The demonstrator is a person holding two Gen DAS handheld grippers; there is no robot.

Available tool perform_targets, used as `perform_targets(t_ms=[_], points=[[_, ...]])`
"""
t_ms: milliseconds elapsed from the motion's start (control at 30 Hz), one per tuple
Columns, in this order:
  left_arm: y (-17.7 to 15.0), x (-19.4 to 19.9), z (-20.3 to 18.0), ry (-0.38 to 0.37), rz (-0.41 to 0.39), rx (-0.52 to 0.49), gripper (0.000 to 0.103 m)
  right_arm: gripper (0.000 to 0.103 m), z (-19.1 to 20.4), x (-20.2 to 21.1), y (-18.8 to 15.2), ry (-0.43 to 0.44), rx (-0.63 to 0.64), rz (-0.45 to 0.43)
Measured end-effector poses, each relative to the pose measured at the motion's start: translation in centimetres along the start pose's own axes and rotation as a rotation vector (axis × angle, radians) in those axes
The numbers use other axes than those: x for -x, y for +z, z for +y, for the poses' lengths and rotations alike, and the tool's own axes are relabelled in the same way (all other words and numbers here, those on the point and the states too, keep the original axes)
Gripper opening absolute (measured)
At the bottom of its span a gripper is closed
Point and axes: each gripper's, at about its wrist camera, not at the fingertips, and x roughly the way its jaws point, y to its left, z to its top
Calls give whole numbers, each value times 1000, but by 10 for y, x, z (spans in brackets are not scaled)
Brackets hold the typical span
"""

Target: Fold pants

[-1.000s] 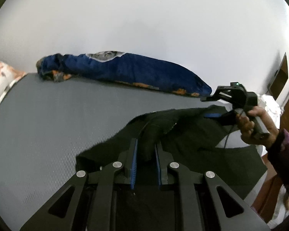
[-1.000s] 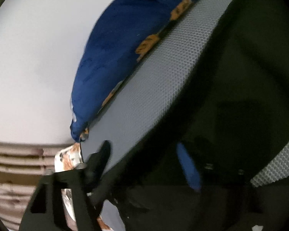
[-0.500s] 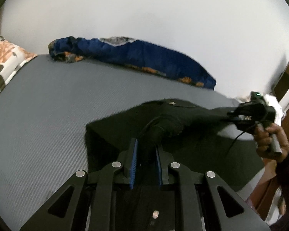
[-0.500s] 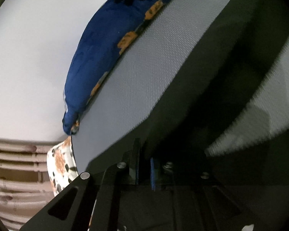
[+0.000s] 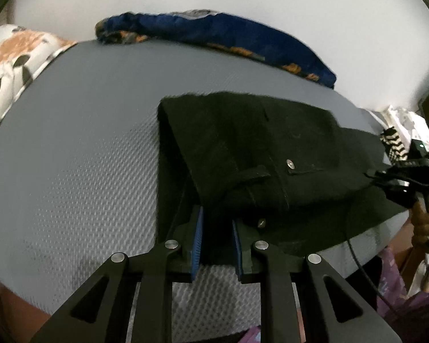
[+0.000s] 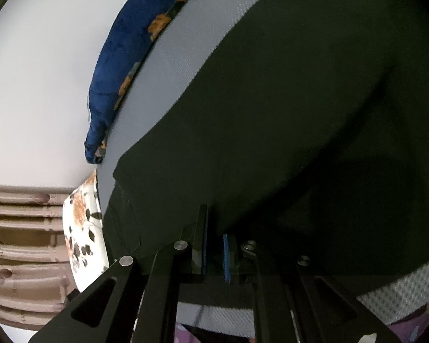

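Pants [image 5: 243,154], black and folded over, lie on the grey mattress [image 5: 71,148]; left gripper [image 5: 216,240] clamps their near edge, waistband rivet showing. Right wrist view: right gripper [image 6: 214,245] pinches plain dark cloth.

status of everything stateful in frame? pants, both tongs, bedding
black pants: doubled over on the grey mattress, waistband end held up off it, button undone.
left tongs: shut on the waistband.
right tongs: shut on pants fabric.
blue blanket: bunched along the wall.
floral pillow: lying at the mattress's left edge.
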Motion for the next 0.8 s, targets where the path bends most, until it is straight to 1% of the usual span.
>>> perform_targets(t_ms=[267, 300, 433, 467, 500, 533, 567, 600, 667, 700, 733, 800], points=[[-17, -2, 4, 67, 12, -6, 20, 8, -20, -6, -34, -14, -30, 30], [-17, -3, 4, 79, 13, -13, 22, 8, -21, -7, -36, -17, -27, 32], [-21, -4, 4, 128, 36, -45, 23, 8, -25, -12, -37, -15, -29, 31], [-22, -2, 4, 146, 44, -41, 27, 8, -25, -11, -37, -12, -25, 31], [-23, 0, 5, 176, 52, -36, 43, 8, -27, -11, -36, -1, -31, 31], [-25, 5, 9, 212, 52, -25, 51, 9, -29, -12, -37, 11, -38, 31], [-26, 12, 12, 224, 40, -11, 61, 10, -31, -12, -36, 33, -43, 32], [-27, 18, 15, 219, 28, 5, 62, 13, -34, -12, -36, 64, -49, 33], [-29, 34, 22, 212, 22, 58, 62, 22, -46, -11, -35, 172, -105, 36], [-28, 41, 24, 203, 19, 79, 62, 31, -56, -9, -34, 269, -162, 31], [-25, 49, 23, 176, 2, 92, 62, 36, -64, -6, -34, 331, -202, 19], [-16, 60, 12, 128, -35, 82, 63, 39, -79, 1, -30, 400, -256, -22]])
